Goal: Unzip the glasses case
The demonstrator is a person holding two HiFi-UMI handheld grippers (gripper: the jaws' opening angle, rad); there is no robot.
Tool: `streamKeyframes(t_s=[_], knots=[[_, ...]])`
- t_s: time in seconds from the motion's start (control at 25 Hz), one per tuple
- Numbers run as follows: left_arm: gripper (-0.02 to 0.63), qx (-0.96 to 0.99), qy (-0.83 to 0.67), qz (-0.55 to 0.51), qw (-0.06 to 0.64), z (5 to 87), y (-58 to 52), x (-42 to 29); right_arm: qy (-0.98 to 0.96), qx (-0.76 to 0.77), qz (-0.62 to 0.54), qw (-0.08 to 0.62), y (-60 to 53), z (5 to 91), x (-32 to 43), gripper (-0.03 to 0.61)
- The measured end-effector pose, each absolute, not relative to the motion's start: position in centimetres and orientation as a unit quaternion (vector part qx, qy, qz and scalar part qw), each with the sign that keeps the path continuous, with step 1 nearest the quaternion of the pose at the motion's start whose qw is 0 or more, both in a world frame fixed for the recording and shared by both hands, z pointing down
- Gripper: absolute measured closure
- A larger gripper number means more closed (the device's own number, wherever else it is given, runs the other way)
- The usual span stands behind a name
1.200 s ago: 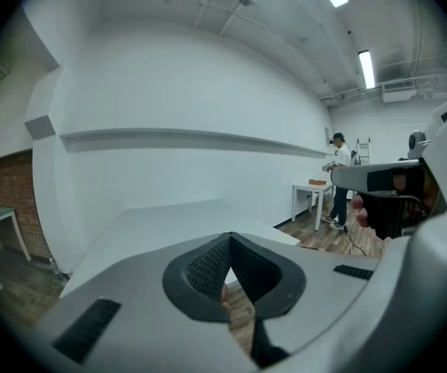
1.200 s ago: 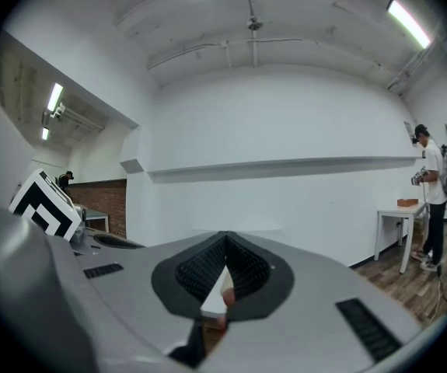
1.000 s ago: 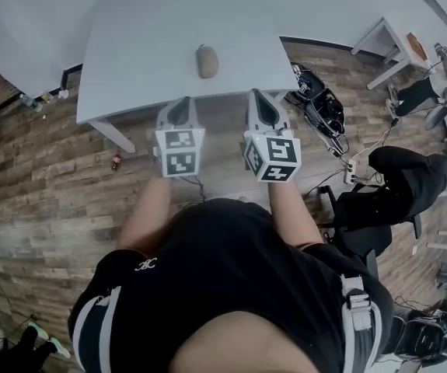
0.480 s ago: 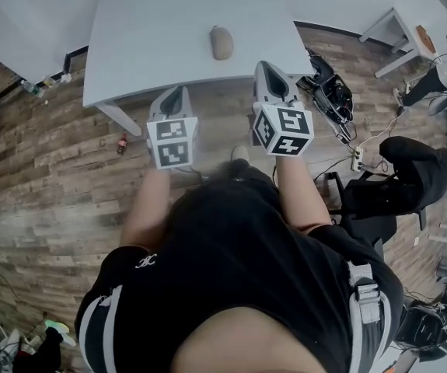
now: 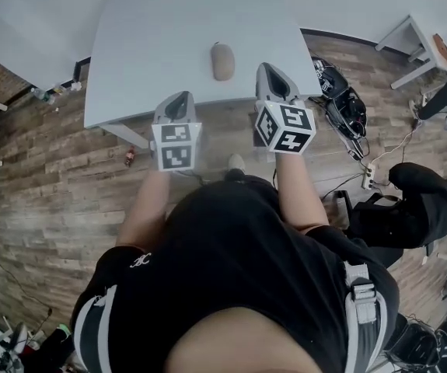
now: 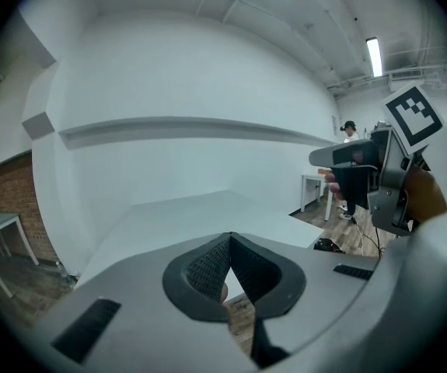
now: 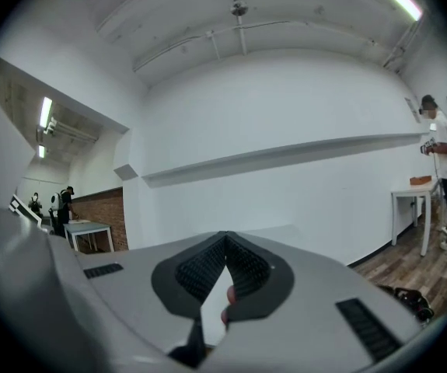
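A tan oval glasses case (image 5: 222, 61) lies closed on the white table (image 5: 153, 45), near its front edge. My left gripper (image 5: 178, 99) is shut and empty, its tip over the table's front edge, short of the case and to its left. My right gripper (image 5: 269, 69) is also shut and empty, with its tip over the table just right of the case and apart from it. In the left gripper view the shut left gripper (image 6: 230, 236) points over the tabletop (image 6: 184, 212). In the right gripper view the shut right gripper (image 7: 225, 236) faces the white wall. Neither gripper view shows the case clearly.
Bags and cables (image 5: 341, 99) lie on the wooden floor right of the table. A small bottle (image 5: 130, 156) stands by the table's left leg. Another white table (image 5: 421, 41) is at the far right, and a person in black (image 5: 425, 204) sits to the right.
Both grippers have moved forward to the table; the left tip now reaches its front edge and the right tip has come up beside the case. Both stayed shut.
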State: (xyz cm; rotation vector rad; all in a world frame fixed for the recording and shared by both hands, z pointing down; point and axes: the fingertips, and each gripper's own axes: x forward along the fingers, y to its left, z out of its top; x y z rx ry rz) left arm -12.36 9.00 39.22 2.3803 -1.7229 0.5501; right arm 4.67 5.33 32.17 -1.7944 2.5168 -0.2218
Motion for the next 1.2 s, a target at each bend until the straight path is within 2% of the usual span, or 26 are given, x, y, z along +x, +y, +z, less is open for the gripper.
streamKeyframes(t_s=[0.36,0.72,0.92,1.08,1.2], knots=[[0.624,0.777,-0.580,0.212,0.119,39.5,-2.1,-7.9,0.820,-0.560,-0.120,0.017,-6.3,34.0,10.5,0.572],[0.624,0.762,-0.556,0.226,0.244,45.0,-9.3,-3.0,0.848,-0.505,-0.153,-0.042,-14.8,38.2,13.9,0.572],[0.624,0.743,-0.559,0.243,0.277,47.2,-11.5,-2.6,0.858,-0.478,-0.182,-0.055,-17.5,40.8,13.8,0.572],[0.624,0.727,-0.559,0.192,0.350,48.7,-13.5,-4.1,0.858,-0.469,-0.197,-0.070,-18.8,42.5,12.9,0.572],[0.624,0.722,-0.557,0.189,0.364,49.7,-14.7,-4.8,0.854,-0.471,-0.208,-0.075,-19.3,43.2,13.0,0.572]])
